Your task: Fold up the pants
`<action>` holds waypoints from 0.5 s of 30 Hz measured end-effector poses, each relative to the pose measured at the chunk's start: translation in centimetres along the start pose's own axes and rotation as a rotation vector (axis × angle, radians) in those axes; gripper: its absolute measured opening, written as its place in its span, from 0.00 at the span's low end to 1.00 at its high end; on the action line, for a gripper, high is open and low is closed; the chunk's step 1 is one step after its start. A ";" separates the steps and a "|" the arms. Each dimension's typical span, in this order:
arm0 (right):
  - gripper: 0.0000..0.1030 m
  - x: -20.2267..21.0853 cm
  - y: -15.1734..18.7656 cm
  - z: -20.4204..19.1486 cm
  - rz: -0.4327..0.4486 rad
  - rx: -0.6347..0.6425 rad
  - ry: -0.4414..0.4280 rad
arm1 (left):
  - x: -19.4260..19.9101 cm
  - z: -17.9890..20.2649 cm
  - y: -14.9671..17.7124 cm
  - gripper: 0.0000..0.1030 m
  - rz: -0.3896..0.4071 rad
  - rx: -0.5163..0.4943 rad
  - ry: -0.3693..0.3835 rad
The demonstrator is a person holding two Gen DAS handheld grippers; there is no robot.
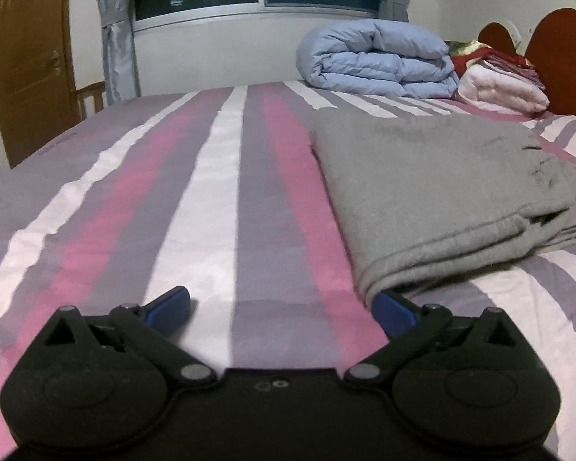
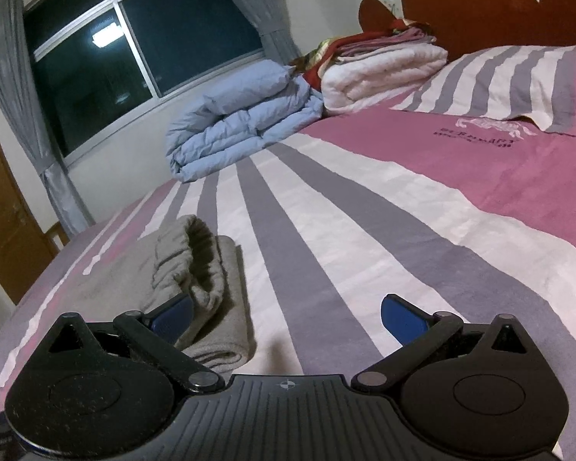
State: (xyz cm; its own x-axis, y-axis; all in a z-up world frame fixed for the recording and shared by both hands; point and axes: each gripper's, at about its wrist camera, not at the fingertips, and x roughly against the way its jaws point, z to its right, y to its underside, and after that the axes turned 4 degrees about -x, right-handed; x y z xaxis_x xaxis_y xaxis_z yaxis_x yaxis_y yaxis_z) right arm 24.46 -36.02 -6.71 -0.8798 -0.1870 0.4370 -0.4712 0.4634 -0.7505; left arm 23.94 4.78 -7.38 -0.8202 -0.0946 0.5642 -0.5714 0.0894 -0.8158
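While both jaws are spread wide, folded grey pants [image 1: 441, 192] are flanked by left gripper [image 1: 284, 307] and right gripper [image 2: 288, 313] on the open striped bedspread [image 1: 196, 199].

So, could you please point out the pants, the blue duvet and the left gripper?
pants [image 1: 441, 188], left wrist view, flat top of the fold
blue duvet [image 2: 242, 130], right wrist view, middle roll
left gripper [image 1: 284, 307], left wrist view, between fingertips

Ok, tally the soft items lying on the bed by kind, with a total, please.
Folded grey pants: 1
Folded blue duvet: 1
Folded white quilt: 1
Red and patterned folded textiles stacked on the quilt: 1 pile, pieces too blurred to count
Striped pillow: 1
Total: 5, counting the pile as one
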 end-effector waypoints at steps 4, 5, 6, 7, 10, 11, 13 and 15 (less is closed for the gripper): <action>1.00 0.6 -0.3 0.1 0.016 -0.016 -0.052 | 0.8 -2.3 0.1 0.93 0.007 0.089 -0.092; 1.00 0.7 -0.3 0.1 0.022 -0.014 -0.056 | 0.8 -3.4 0.3 0.94 0.009 0.153 -0.085; 1.00 0.7 -0.4 -0.1 0.017 -0.014 -0.069 | 0.7 -4.2 0.4 0.94 0.005 0.200 -0.082; 1.00 0.5 -0.6 -0.2 -0.011 -0.018 -0.120 | 0.5 -5.0 0.5 0.94 0.005 0.244 -0.079; 1.00 -0.1 -0.6 -1.4 -0.047 0.001 -0.209 | 0.0 -6.3 0.2 0.94 0.032 0.323 -0.059; 1.00 -0.5 -0.6 -1.6 -0.061 -0.003 -0.234 | -0.1 -6.4 -0.1 0.94 0.050 0.335 -0.042; 1.00 -1.4 -0.5 -2.0 -0.080 -0.018 -0.260 | -0.4 -6.4 -0.7 0.94 0.078 0.348 -0.012; 1.00 -2.1 -0.5 -2.9 -0.074 0.009 -0.263 | -0.8 -6.4 -1.0 0.94 0.078 0.366 -0.004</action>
State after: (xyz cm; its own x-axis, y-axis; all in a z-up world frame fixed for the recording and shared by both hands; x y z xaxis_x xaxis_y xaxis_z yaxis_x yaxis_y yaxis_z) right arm 26.70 -33.39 -5.78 -0.8284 -0.4391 0.3479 -0.5343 0.4329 -0.7261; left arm 25.05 11.07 -6.20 -0.8604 -0.1056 0.4986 -0.4593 -0.2633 -0.8484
